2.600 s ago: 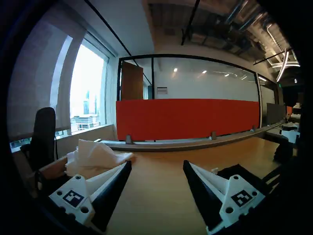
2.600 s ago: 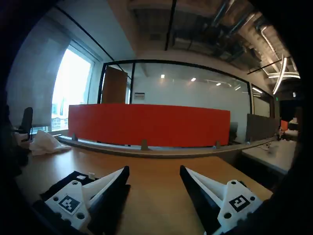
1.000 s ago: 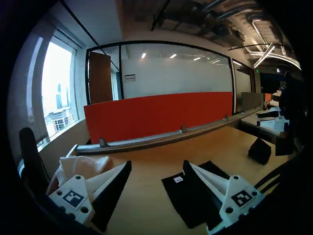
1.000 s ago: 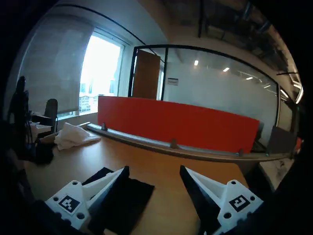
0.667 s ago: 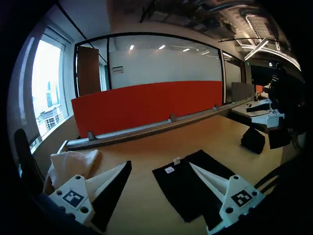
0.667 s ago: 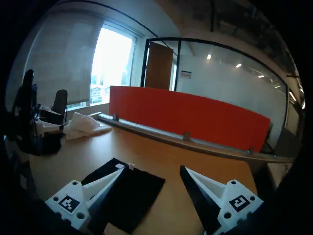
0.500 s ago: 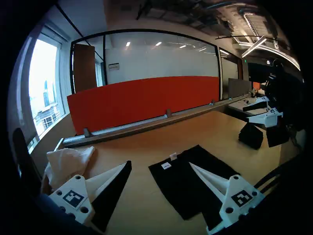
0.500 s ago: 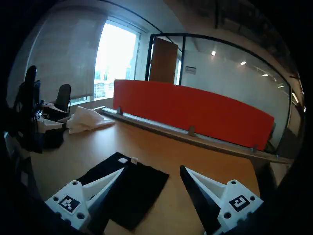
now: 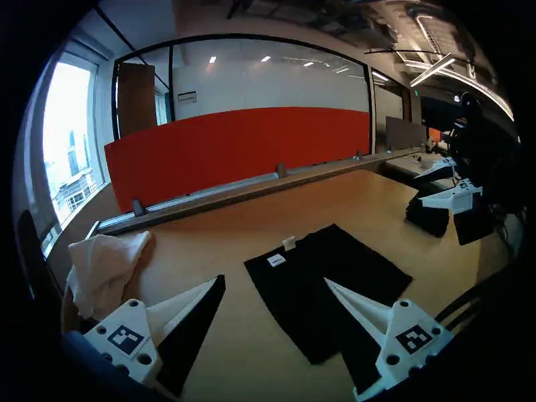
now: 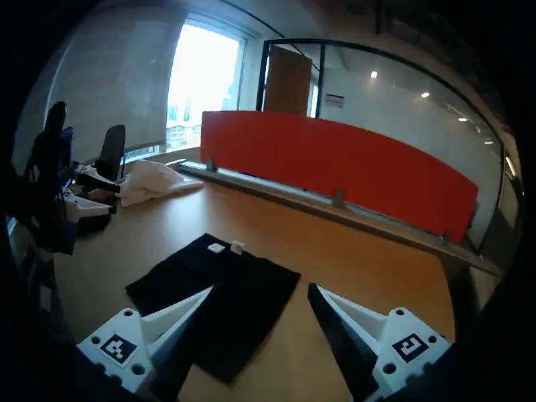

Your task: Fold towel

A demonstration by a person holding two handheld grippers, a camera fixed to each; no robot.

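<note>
fingers (image 9: 184,311) spread, empty, on left gripper (image 9: 273,279) and right gripper (image 10: 260,287), both tilted down toward flat black towel (image 9: 335,268).

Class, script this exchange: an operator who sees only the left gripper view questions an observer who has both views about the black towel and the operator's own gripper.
Operator: My left gripper hides the black towel's near side. Is it flat there?
Observer: Yes; the right gripper view shows that edge lying flat, uncurled.
Operator: Is my gripper over the towel?
Observer: No; from there the left gripper hangs off the towel, on the side toward the white cloth.
</note>
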